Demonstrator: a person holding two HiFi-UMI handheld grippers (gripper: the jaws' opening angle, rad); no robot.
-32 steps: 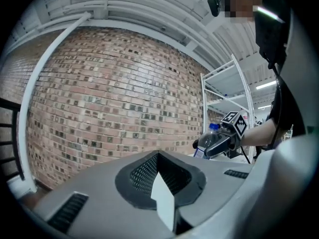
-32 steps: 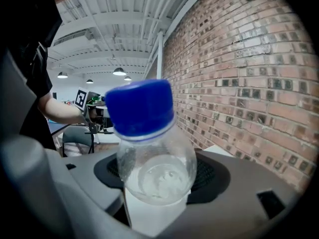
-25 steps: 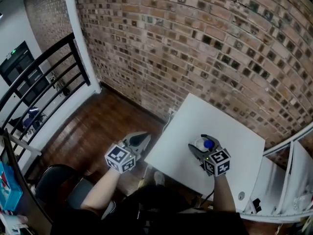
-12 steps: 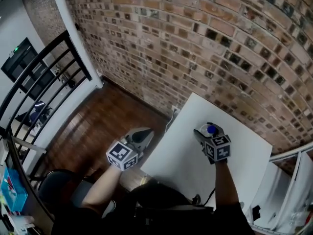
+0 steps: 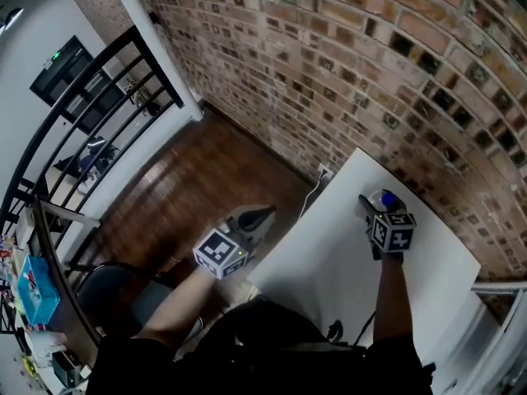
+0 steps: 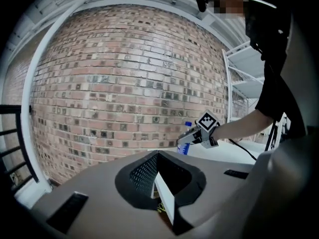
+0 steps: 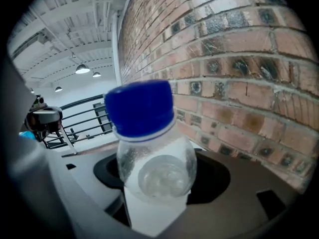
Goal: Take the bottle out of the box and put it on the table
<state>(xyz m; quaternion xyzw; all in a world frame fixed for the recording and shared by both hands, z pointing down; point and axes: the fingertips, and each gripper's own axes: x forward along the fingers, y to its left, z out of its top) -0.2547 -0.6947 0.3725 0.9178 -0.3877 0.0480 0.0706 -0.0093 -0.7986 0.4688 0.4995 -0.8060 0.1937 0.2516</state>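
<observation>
A small clear bottle (image 7: 149,148) with a blue cap sits between the jaws of my right gripper (image 7: 154,210), which is shut on it. In the head view the bottle (image 5: 387,198) and right gripper (image 5: 372,205) are over the far part of the white table (image 5: 329,262), near the brick wall. The left gripper view shows the bottle (image 6: 186,136) upright, low over the tabletop; whether it touches is unclear. My left gripper (image 5: 265,213) hangs off the table's left edge, jaws together and holding nothing. No box is in view.
A brick wall (image 5: 346,72) runs close behind the table. A black railing (image 5: 90,130) and wooden floor (image 5: 173,188) lie to the left, a dark chair (image 5: 107,290) at the lower left. A cable (image 5: 362,327) hangs off the table's near edge. White shelving (image 6: 244,83) stands to the right.
My right gripper has carried the bottle farther out over the table toward the brick wall. The left gripper has stayed beside the table's left edge. The head view has swung.
</observation>
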